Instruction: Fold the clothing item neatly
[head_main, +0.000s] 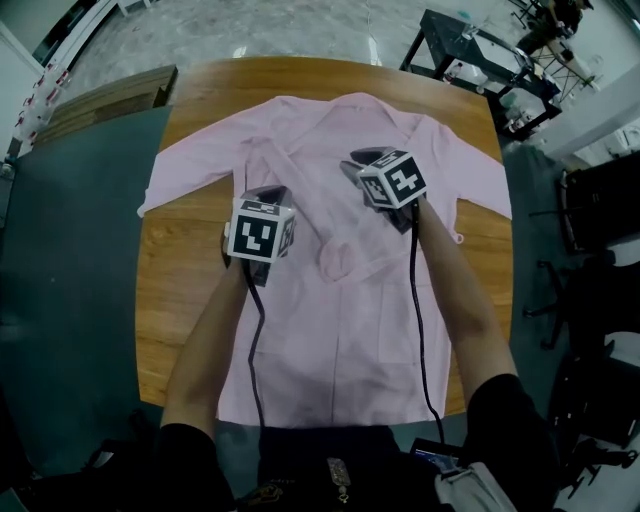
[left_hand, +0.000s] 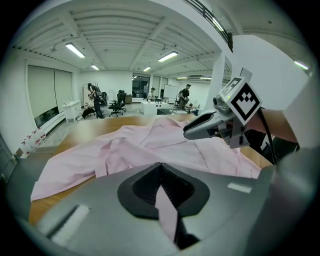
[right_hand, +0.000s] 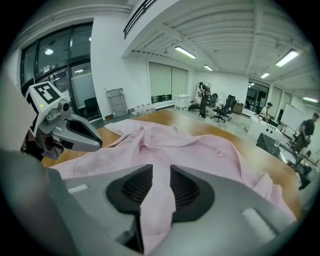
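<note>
The right claw has its jaws pressed on a raised fold of the pink shirt, and the cloth runs down between the ribbed pads toward the claw's body. Ahead of the claw the shirt lies rumpled across the wooden counter, one sleeve trailing off to the right. Up and to the left of the claw hangs the left claw, just above the cloth. Far beyond the counter are office chairs and people.
</note>
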